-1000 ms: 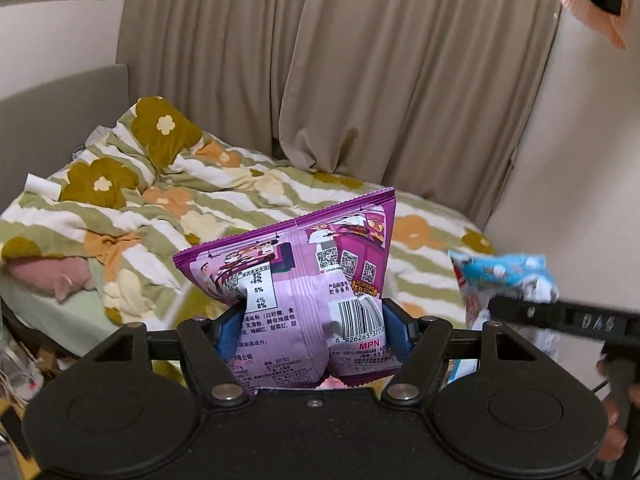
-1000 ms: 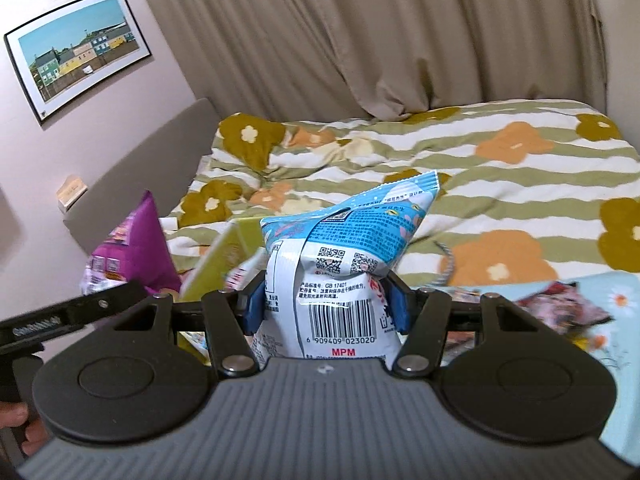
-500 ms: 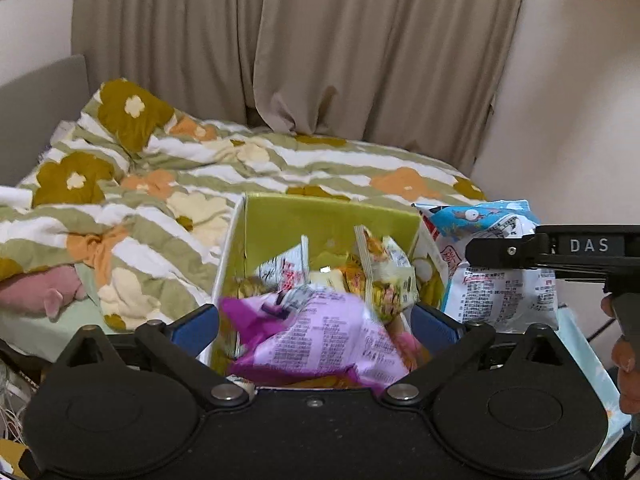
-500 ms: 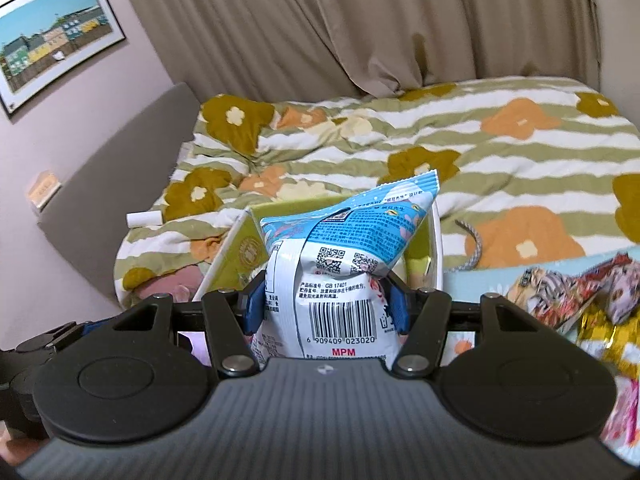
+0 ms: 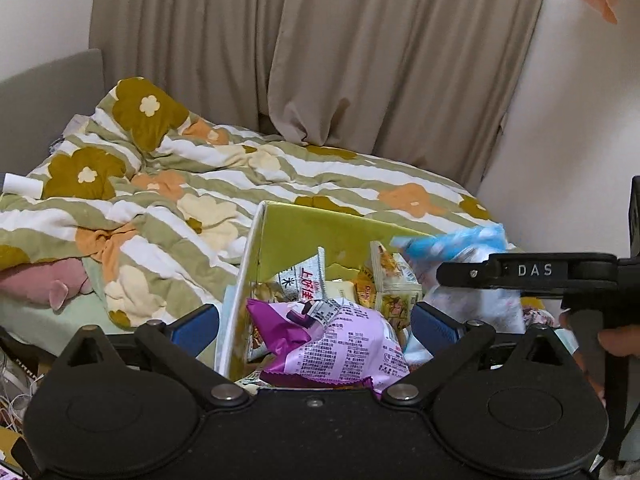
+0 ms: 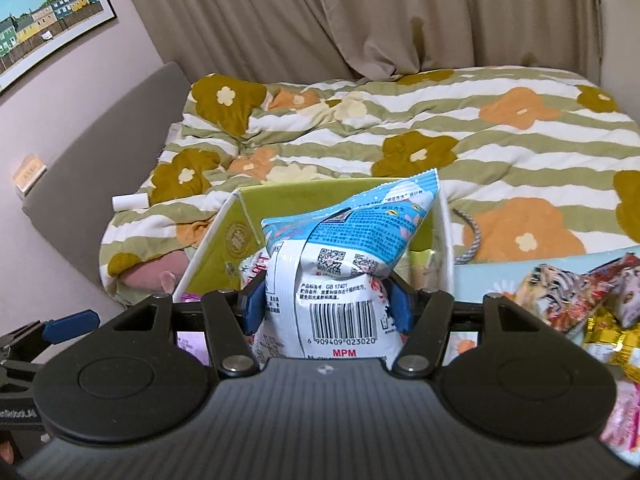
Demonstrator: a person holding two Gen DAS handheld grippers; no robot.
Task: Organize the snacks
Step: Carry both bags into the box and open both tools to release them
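Over the green box (image 6: 236, 236) at the edge of the bed, the right gripper (image 6: 326, 304) has its jaws pinched tight on the lower part of a blue bag (image 6: 344, 248), just above the barcode. This bag stands upright between the blue pads, long axis vertical, its crimped top tipped toward the far right corner of the box. From the right wrist view the box opening lies directly ahead of and below the jaws — that is the relation the coming move turns on, and I judge a short drop and release would land the bag inside. The right gripper is level and faces the bed.

To its left, the left gripper (image 5: 316, 324) hangs with jaws spread wide and nothing in them. A purple bag (image 5: 340, 344) lies flat between and beyond its pads, resting on other small packets (image 5: 394, 280) in the box. The left view shows the blue bag blurred at the box's right rim, so the right hand is the nearer one.

More loose snacks (image 6: 580, 292) wait on a pale blue cloth to the right.
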